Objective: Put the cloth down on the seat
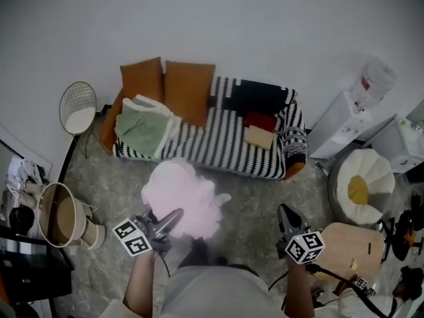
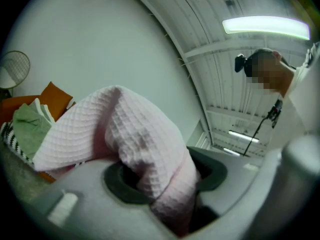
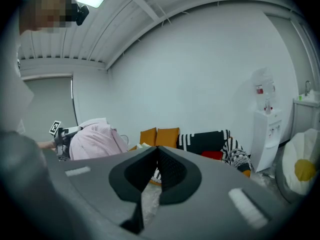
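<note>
**Pink cloth held over the floor, near side of the sofa**

The left forearm reaches in from the near edge. The left gripper (image 1: 173, 217) points far and right, and its jaws stand wide around a thick fold of the single pink cloth (image 1: 182, 197). The cloth rises from the jaws in a bunched mound, its long axis running away toward the sofa (image 1: 291, 152), with the loose end drooping leftward. It hangs above the floor (image 1: 119, 184), apart from the striped seat (image 1: 218, 148). One green cloth (image 1: 142, 126) lies at the seat's left end, before two orange cushions (image 1: 189, 88). Further right, the right gripper (image 1: 286, 214) points far, its jaws closed together on nothing.
</note>
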